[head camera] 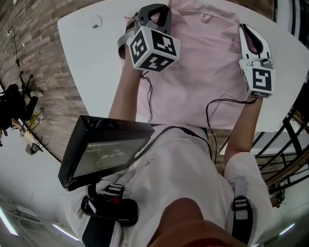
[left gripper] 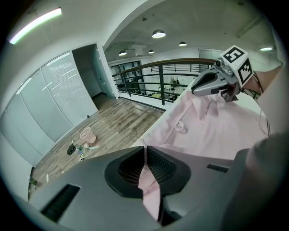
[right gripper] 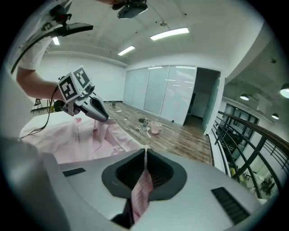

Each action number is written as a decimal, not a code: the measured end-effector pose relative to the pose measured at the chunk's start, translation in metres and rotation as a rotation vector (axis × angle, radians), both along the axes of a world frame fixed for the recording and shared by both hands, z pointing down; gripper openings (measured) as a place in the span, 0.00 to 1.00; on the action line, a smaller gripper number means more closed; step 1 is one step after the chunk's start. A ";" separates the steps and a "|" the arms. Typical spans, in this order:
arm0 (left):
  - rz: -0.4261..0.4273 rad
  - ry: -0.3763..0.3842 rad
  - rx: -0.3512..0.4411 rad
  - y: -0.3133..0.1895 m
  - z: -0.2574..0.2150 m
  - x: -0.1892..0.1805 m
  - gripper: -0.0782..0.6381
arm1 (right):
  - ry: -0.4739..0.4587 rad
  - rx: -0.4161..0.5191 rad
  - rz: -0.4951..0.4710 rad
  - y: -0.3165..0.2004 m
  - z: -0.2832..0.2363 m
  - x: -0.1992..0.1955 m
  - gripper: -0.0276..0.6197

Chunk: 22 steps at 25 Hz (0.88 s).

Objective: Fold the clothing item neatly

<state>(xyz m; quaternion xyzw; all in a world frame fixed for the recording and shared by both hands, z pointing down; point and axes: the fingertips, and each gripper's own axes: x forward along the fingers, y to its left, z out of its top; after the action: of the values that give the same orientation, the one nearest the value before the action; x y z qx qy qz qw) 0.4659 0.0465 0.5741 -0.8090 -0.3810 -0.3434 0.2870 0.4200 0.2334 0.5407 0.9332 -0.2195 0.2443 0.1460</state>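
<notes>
While a pink shirt lies spread on the white surface, it is gripped at two places near its far end. In the head view the left gripper and the right gripper are held at opposite sides of the shirt, with the collar between them.

A fold of pink cloth is clenched between the jaws of the left gripper. The jaws are pressed together on it, and the cloth runs down the narrow slit between the ribbed pads. Ahead and to the right of these jaws the rest of the shirt is seen, with the right gripper at its far side.

The jaws of the right gripper are likewise closed on a strip of the pink cloth. To the left of these jaws the shirt is spread out, and the left gripper is seen across it.

Beyond both pairs of jaws, past the edge of the surface, a wooden floor is seen. A pink bucket stands on it.
</notes>
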 end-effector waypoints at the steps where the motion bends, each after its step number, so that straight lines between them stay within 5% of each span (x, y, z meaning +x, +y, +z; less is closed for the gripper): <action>1: 0.013 0.010 0.007 0.000 -0.004 -0.010 0.15 | 0.026 0.015 -0.024 -0.004 -0.005 -0.008 0.07; 11: 0.075 0.094 0.021 -0.021 -0.018 -0.104 0.15 | 0.049 0.031 -0.088 -0.004 -0.019 -0.088 0.07; 16: 0.079 0.035 0.031 -0.020 -0.008 -0.156 0.15 | -0.104 -0.079 -0.065 0.033 0.007 -0.140 0.08; 19: 0.015 0.060 -0.028 -0.020 -0.025 -0.156 0.15 | -0.129 -0.089 0.009 0.053 0.003 -0.152 0.08; 22: -0.014 0.127 -0.073 -0.011 -0.044 -0.122 0.15 | -0.038 -0.022 0.077 0.050 -0.028 -0.131 0.08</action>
<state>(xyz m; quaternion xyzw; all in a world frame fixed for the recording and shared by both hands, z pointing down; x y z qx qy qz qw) 0.3439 0.0355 0.5306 -0.8417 -0.3687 -0.2793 0.2786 0.2893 0.2831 0.5132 0.9345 -0.1833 0.2696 0.1428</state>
